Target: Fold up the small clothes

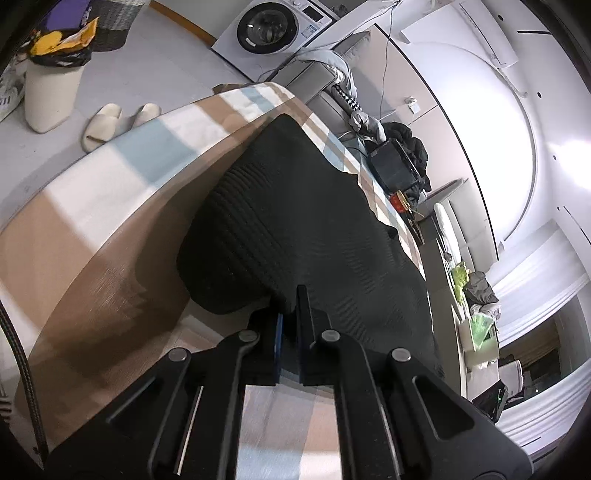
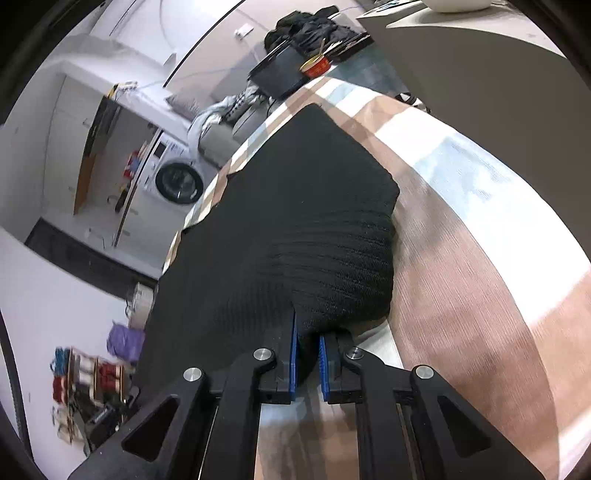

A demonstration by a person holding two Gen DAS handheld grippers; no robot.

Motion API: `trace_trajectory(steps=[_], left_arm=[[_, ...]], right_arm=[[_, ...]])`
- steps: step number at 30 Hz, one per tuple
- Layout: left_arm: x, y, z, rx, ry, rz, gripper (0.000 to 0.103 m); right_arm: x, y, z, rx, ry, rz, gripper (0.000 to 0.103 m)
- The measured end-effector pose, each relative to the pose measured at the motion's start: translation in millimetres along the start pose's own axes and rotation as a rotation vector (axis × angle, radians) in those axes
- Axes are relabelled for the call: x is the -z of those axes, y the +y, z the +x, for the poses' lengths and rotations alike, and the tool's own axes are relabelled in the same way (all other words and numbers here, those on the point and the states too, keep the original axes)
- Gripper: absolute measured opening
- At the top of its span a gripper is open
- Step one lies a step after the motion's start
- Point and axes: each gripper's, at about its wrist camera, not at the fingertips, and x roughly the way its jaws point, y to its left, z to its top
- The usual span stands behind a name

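Note:
A black ribbed knit garment (image 1: pixel 295 221) lies on a table covered by a checked cloth (image 1: pixel 110 206) of brown, white and pale blue. My left gripper (image 1: pixel 290 314) is shut on the garment's near edge, which bunches between the blue-padded fingers. In the right wrist view the same black garment (image 2: pixel 288 229) spreads over the checked cloth (image 2: pixel 461 229). My right gripper (image 2: pixel 307 339) is shut on a pinched fold of its near edge. Both held edges are lifted slightly off the cloth.
A washing machine (image 1: pixel 269 29), a bin (image 1: pixel 48 92) and slippers (image 1: pixel 110 122) stand on the floor beyond the table. A black box (image 1: pixel 395 166) and a red tin (image 2: pixel 314 66) sit at the table's far end. Shelves of thread spools (image 2: pixel 85 376) stand at the lower left.

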Motion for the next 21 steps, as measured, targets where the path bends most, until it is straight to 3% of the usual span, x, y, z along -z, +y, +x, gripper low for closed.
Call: trace_trajectory(steps=[4, 5, 9, 17, 21], left_arm=[[9, 5, -6, -0.017, 0.034, 0.029, 0.004], [9, 8, -5, -0.023, 0.045, 0.024, 0.008], [11, 16, -2, -0.037, 0.072, -0.029, 0.046], [11, 28, 6, -0.022, 0.067, -0.115, 0.05], [8, 28, 9, -0.015, 0.038, -0.147, 0.05]], right_arm=[[14, 4, -10, 0.073, 0.041, -0.093, 0.014], [16, 4, -12, 0.073, 0.04, -0.098, 0.015], [8, 3, -26, 0.086, 0.003, -0.103, 0.019], [4, -13, -53, 0.175, -0.033, -0.125, 0.032], [-2, -15, -71, 0.221, -0.106, -0.139, 0.034]])
